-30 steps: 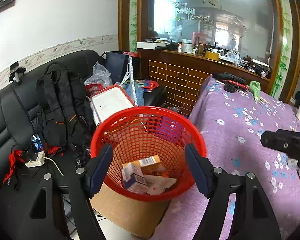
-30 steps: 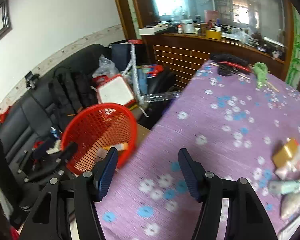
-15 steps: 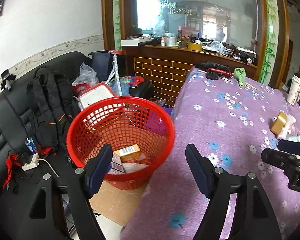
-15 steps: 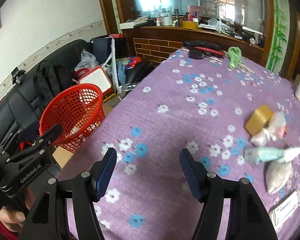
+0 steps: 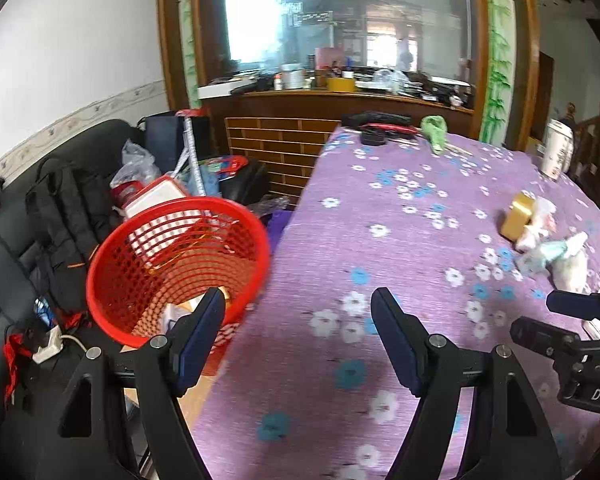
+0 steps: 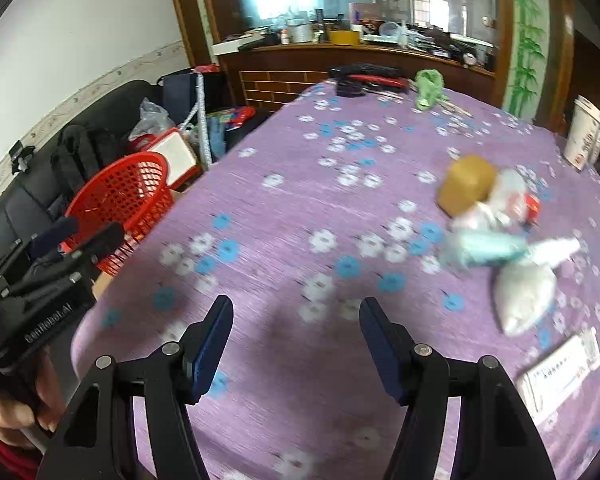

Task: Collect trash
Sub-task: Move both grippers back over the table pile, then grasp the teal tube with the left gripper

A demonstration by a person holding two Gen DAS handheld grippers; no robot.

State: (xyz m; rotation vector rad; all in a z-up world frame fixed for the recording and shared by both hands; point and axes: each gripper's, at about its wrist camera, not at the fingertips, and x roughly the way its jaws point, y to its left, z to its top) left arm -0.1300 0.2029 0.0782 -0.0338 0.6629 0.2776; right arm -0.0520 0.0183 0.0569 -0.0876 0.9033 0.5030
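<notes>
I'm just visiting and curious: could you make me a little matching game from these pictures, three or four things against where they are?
Things:
1. red basket
2. yellow box
3. paper cup
4. green cloth

Places:
A. far end of the purple table, near the wooden counter
B. off the table's left edge, by the black sofa
C. in the trash pile on the table
D. standing at the table's right edge

Pairs: 1-B, 2-C, 3-D, 4-A

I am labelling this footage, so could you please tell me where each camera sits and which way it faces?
Left wrist: on the left gripper, open, facing the table edge and red basket; right gripper at its right edge.
Right wrist: on the right gripper, open, over the purple tablecloth, trash pile ahead-right; left gripper at its left.
Shared: basket, tablecloth, trash pile, yellow box.
</notes>
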